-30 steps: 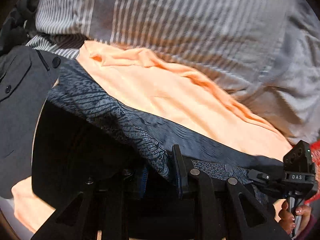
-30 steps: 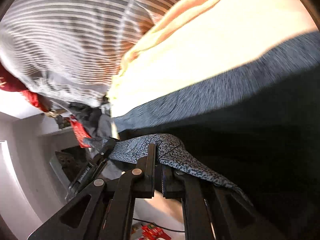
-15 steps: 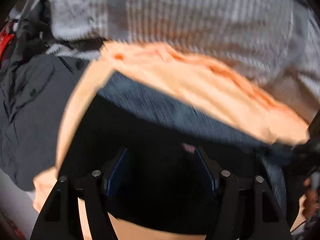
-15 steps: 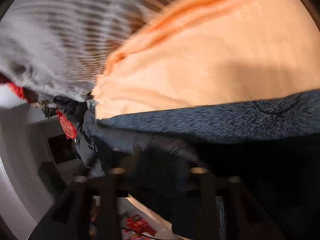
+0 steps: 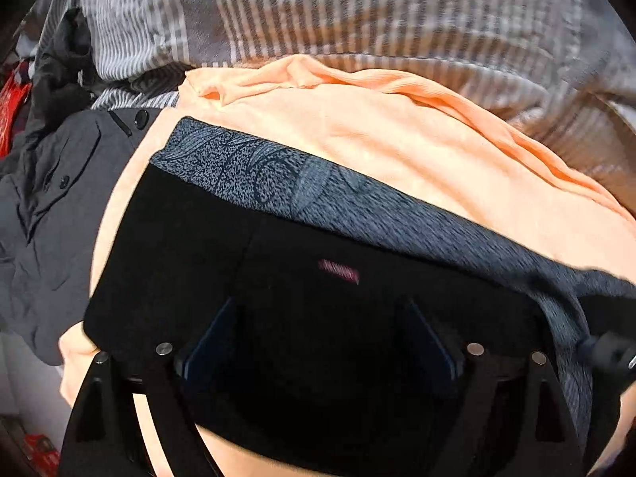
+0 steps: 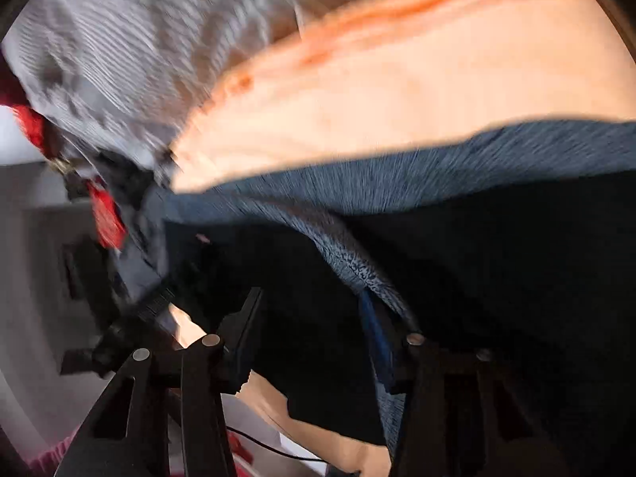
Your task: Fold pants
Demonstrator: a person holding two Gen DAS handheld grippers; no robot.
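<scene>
Mostly black pants (image 5: 302,318), patterned grey band (folded)

the whole right wrist view was smeared by motion. the pants (image 5: 334,318) ran off at 6 and 3 o'clock; their pink label (image 5: 339,270) was too blurred to read. the other gripper (image 5: 612,351) at 3 o'clock was cut off.

Orange cloth (image 5: 397,135), striped bedding (image 5: 357,12), grey shirt (image 5: 47,214)

Both wrist views steeply down, close; share pants (image 5: 246,262).
</scene>
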